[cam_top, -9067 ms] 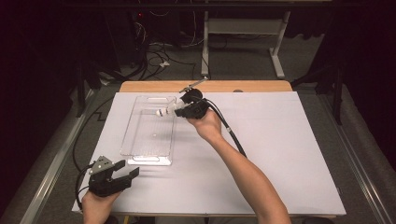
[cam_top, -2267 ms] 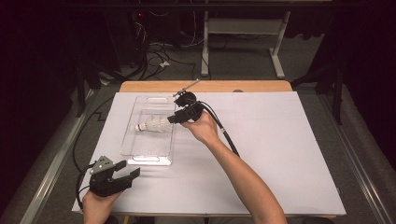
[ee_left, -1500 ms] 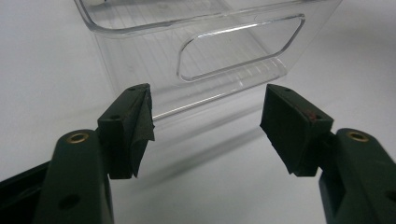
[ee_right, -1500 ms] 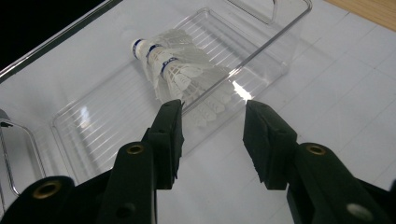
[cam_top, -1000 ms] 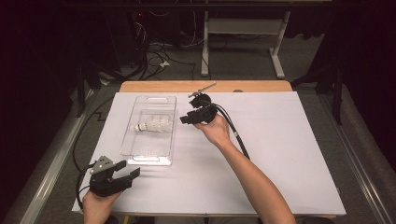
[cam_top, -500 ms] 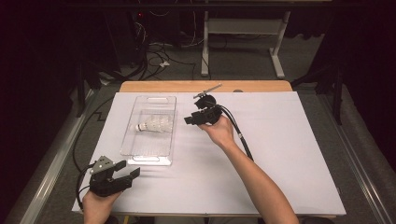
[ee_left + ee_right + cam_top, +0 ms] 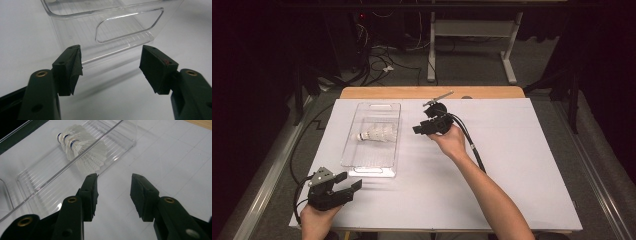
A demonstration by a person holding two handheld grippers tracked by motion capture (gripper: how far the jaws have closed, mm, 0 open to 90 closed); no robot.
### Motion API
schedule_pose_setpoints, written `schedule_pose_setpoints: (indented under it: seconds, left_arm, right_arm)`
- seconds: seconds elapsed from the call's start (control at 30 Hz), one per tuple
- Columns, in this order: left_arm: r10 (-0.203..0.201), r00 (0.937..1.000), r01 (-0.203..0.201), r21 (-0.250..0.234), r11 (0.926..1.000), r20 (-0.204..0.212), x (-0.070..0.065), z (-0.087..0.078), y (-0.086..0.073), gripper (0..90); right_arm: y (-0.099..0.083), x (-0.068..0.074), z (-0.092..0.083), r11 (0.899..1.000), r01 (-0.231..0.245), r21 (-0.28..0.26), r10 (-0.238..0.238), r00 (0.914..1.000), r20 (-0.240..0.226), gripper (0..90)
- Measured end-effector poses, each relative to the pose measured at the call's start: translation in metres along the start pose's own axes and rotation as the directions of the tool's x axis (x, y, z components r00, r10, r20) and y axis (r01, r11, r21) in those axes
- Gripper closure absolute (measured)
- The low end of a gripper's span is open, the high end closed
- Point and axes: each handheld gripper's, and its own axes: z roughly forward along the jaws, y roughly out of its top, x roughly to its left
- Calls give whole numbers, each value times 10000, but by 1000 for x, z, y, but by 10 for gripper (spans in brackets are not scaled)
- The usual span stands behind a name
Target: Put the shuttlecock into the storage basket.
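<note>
shuttlecocks [image 7: 377, 133] lie on their side in the clear tray [image 7: 387, 170], a short nested stack, corks toward the tray's left wall; feathers pointing toward the right gripper. in the right gripper view the stack [image 7: 80, 147] sits against the tray's long wall [image 7: 50, 180].

right gripper [image 7: 418, 129] hovers over bare white table [image 7: 522, 165] just beside the tray, fingers about half open, nothing between them. left gripper [image 7: 352, 182] rests near the tray's near end, fingers wide apart and empty; in its own view the tray's handle cutout [image 7: 130, 27] lies straight ahead.

judgement: placing step looks done, the stack is in the tray and the right hand is clear of it. next move probably calls for the right hand to draw off, or for the left to close on the tray's near rim to shift it; the thin clear wall would need a square, gentle grip.
</note>
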Motion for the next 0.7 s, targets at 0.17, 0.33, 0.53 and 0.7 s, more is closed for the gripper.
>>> schedule_pose_setpoints:
  seconds: [0.17,0.33,0.53,0.7]
  left_arm:
    - [-9,10000,9,-3,10000,7,0,0,0,350]
    - [-6,10000,6,4,10000,5,0,0,0,350]
    - [-9,10000,9,3,10000,1,0,0,0,349]
    - [-20,10000,20,5,10000,3,0,0,0,349]
  right_arm:
    - [-2,-1,-1,10000,-53,-26,53,10000,9,578]
    - [-6,-5,-3,10000,-73,-30,73,10000,51,578]
    - [-10,-10,-7,9996,-273,-102,274,9996,79,578]
    - [-13,-13,-11,9995,-310,-106,311,9994,143,578]
